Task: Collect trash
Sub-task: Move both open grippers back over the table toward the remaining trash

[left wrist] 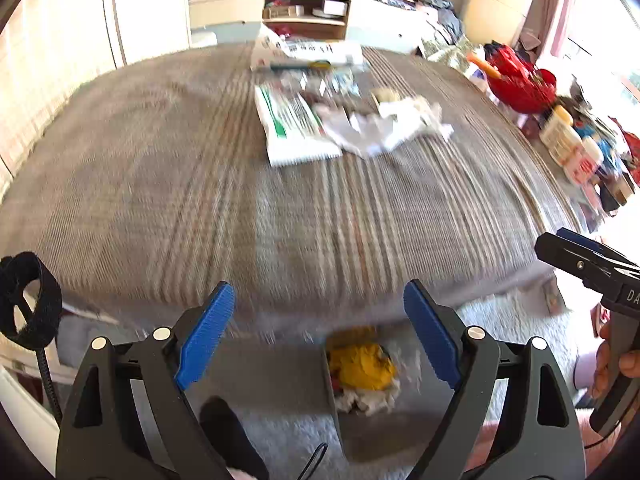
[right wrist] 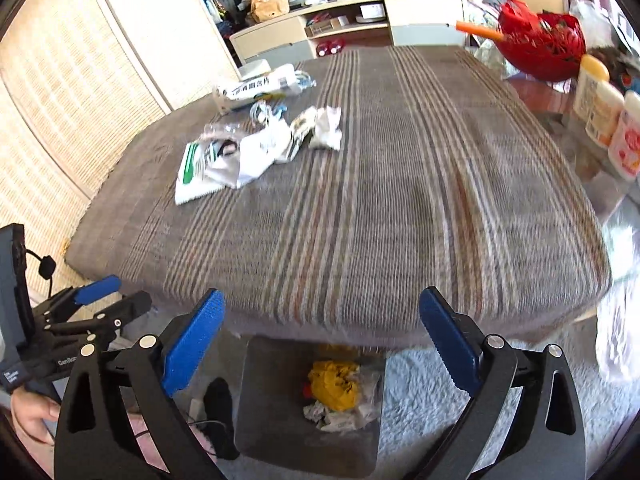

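A pile of trash lies at the far side of the striped cloth-covered table [left wrist: 200,200] [right wrist: 400,200]: a green and white packet [left wrist: 288,128] [right wrist: 192,176], crumpled white paper [left wrist: 384,124] [right wrist: 328,128], clear wrappers and a long white box [left wrist: 312,54] [right wrist: 256,86]. A grey bin [left wrist: 360,412] [right wrist: 280,420] stands on the floor at the table's near edge, holding a yellow wrapper [left wrist: 362,366] [right wrist: 334,384] and paper scraps. My left gripper [left wrist: 320,340] is open and empty above the bin. My right gripper [right wrist: 322,344] is open and empty above the bin too.
A red basket [left wrist: 520,84] [right wrist: 540,46] and bottles [left wrist: 568,144] [right wrist: 604,116] stand along the table's right side. A low cabinet [left wrist: 304,16] [right wrist: 348,24] is behind the table. A pale shaggy rug [left wrist: 520,332] [right wrist: 420,392] covers the floor. A wicker wall panel [right wrist: 60,100] is on the left.
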Motion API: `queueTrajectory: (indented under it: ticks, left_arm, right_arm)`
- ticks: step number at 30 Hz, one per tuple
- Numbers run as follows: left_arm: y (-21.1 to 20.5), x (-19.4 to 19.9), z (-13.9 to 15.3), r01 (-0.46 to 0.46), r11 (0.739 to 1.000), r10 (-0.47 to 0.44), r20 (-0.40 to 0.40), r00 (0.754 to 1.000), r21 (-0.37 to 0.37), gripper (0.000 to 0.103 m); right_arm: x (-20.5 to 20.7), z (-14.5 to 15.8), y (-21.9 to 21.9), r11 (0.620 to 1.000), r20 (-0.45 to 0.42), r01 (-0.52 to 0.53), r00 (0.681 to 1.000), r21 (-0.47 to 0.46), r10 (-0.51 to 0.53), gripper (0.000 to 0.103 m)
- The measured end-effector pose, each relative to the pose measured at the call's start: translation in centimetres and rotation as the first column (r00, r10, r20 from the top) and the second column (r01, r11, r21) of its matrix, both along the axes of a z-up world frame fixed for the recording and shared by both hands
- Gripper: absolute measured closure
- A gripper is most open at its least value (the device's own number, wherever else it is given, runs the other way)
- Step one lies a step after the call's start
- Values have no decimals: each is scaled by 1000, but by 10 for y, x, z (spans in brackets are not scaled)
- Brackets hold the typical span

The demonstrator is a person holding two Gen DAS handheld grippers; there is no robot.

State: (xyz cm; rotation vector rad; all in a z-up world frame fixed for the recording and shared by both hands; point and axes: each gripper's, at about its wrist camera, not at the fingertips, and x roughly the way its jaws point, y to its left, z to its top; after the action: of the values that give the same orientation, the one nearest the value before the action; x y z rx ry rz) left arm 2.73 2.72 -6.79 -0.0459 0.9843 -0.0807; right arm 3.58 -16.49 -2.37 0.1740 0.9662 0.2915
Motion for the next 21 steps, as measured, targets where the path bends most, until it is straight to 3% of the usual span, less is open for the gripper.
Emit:
queueTrajectory:
  ticks: [14,17,21]
  left_arm:
    - [20,103,18,-60,998,58,64,996,33,21]
    - [32,121,18,-99,995,97,75,992,21,21]
    - [37,138,14,-111,994,110,76,991,13,26]
  right_arm:
    - [102,8,4,999,32,31,999,10,-31,7]
    - [117,0,5,999,23,32,999,22,-33,17]
    - [134,-11,6,998,6,22,1000,65,-22,46]
